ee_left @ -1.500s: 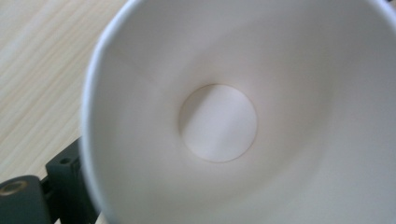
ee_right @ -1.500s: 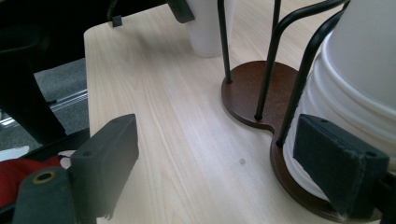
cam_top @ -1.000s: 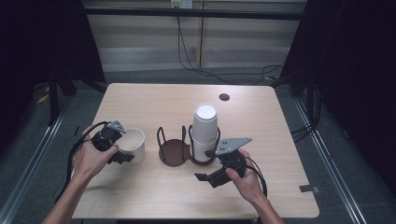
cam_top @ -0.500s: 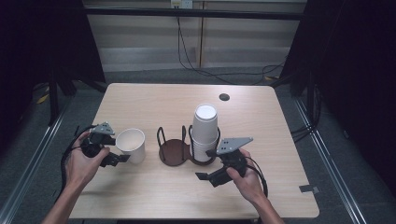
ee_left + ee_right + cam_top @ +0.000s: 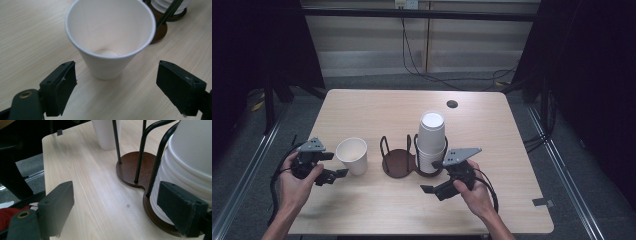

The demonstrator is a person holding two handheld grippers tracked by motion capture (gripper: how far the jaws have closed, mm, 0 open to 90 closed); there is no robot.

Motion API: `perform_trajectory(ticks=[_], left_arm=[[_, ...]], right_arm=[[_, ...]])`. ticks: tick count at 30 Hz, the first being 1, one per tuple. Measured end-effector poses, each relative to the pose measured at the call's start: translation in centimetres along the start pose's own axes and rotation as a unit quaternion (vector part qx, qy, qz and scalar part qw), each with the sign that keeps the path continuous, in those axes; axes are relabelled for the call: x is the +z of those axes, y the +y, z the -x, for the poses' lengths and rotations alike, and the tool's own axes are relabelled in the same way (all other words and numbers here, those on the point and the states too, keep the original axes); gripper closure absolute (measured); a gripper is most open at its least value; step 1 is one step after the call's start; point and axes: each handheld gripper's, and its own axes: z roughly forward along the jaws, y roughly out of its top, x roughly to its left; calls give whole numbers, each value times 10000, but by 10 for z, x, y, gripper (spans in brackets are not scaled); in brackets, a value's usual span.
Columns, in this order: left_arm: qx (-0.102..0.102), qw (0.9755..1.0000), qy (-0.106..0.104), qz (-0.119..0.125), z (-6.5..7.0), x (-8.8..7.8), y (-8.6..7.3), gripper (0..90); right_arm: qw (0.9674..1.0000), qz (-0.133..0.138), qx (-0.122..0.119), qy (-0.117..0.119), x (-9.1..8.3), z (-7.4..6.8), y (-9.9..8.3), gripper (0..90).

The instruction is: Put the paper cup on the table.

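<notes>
A single white paper cup [image 5: 352, 155] stands upright and empty on the wooden table [image 5: 377, 112], left of a dark two-ring cup holder [image 5: 398, 162]. The holder's right ring carries a stack of white cups [image 5: 431, 137]. My left gripper [image 5: 338, 165] sits just left of the single cup; its jaws have just been closing a little, and they are open with nothing between them. In the left gripper view the cup [image 5: 110, 37] stands just beyond the left gripper [image 5: 116, 67], untouched. My right gripper [image 5: 429, 176] is open in front of the stack [image 5: 190, 157], not gripping it.
The holder's left ring [image 5: 130, 167] has no cup in it. A small dark round hole [image 5: 452, 104] marks the table's far side. Black frame posts and cables stand beyond the table's back edge. Bare tabletop lies in front of both grippers.
The left gripper has drawn back to the left, away from the single cup, which stays standing where it was. The right gripper and the stack have not moved.
</notes>
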Motion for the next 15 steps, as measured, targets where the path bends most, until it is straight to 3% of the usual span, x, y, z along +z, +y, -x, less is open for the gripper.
perform_trajectory(ticks=[4,7,11,12,13,14,15], left_arm=[[249,9996,37,164,11,-6,-6,225],[169,9997,120,138,18,-10,-10,216],[167,9993,133,302,29,-15,-16,207],[103,9989,27,460,34,-16,-18,207],[103,9989,27,460,34,-16,-18,207],[5,9978,-121,650,40,-16,-19,206],[5,9978,-121,650,40,-16,-19,206]], right_arm=[[10000,18,4,-45,0,0,-1,143],[10000,40,22,-81,-2,1,-1,142],[9999,75,34,-112,-4,1,-1,142],[9999,89,64,-128,-4,1,-1,142],[9998,92,68,-136,-4,1,-2,142],[9998,95,62,-135,-4,1,-2,142],[9998,95,62,-135,-4,1,-2,142]])
